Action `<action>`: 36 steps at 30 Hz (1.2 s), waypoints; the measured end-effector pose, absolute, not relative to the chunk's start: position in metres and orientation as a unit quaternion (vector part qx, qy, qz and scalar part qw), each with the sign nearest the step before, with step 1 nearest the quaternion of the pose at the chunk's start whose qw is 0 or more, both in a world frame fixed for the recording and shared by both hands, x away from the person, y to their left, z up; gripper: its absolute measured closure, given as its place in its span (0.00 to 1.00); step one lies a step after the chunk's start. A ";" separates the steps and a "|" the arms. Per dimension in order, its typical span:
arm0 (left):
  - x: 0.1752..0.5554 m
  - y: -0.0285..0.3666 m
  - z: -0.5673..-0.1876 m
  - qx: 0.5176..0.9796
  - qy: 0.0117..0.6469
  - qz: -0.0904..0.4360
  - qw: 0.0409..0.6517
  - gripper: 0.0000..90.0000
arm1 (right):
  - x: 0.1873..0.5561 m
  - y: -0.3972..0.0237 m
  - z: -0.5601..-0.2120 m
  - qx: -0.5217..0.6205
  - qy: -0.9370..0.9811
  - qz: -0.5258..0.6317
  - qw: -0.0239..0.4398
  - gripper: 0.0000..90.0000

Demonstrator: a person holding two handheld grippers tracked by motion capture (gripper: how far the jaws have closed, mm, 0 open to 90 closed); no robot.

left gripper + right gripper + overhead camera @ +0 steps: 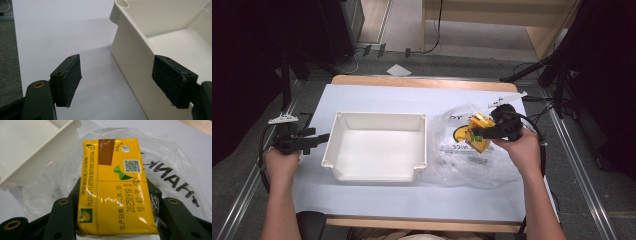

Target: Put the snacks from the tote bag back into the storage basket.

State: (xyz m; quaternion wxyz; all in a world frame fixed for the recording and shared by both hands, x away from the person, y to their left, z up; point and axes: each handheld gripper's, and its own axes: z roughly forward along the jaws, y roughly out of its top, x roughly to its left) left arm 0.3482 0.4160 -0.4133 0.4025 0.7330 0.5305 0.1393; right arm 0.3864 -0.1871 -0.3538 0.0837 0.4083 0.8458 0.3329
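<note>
Right gripper (113, 202) pinches a yellow drink carton (113, 187) by its sides above a crinkled clear plastic bag (472, 150); left gripper (120, 80) hangs spread beside a smooth white plastic bin (377, 145). Glossy and box-shaped, the carton bears a brown patch, a code square and printed date
</note>
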 end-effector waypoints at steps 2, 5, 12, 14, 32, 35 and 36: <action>0.349 0.416 -0.414 0.733 0.531 0.138 0.403 0.27 | 0.386 -0.184 -0.353 0.400 0.851 0.331 0.082 0.58; 0.349 0.416 -0.414 0.735 0.531 0.139 0.398 0.28 | 0.387 -0.179 -0.354 0.392 0.856 0.326 0.087 0.58; 0.349 0.416 -0.414 0.734 0.531 0.139 0.400 0.28 | 0.387 -0.166 -0.350 0.383 0.859 0.328 0.085 0.58; 0.349 0.416 -0.414 0.734 0.531 0.139 0.401 0.28 | 0.389 -0.160 -0.348 0.378 0.862 0.328 0.083 0.58; 0.349 0.416 -0.416 0.733 0.533 0.138 0.399 0.28 | 0.400 -0.129 -0.333 0.350 0.872 0.332 0.080 0.58; 0.349 0.416 -0.416 0.732 0.534 0.137 0.400 0.28 | 0.402 -0.124 -0.328 0.346 0.873 0.335 0.079 0.58; 0.349 0.416 -0.416 0.732 0.534 0.137 0.400 0.28 | 0.404 -0.123 -0.326 0.342 0.873 0.338 0.080 0.58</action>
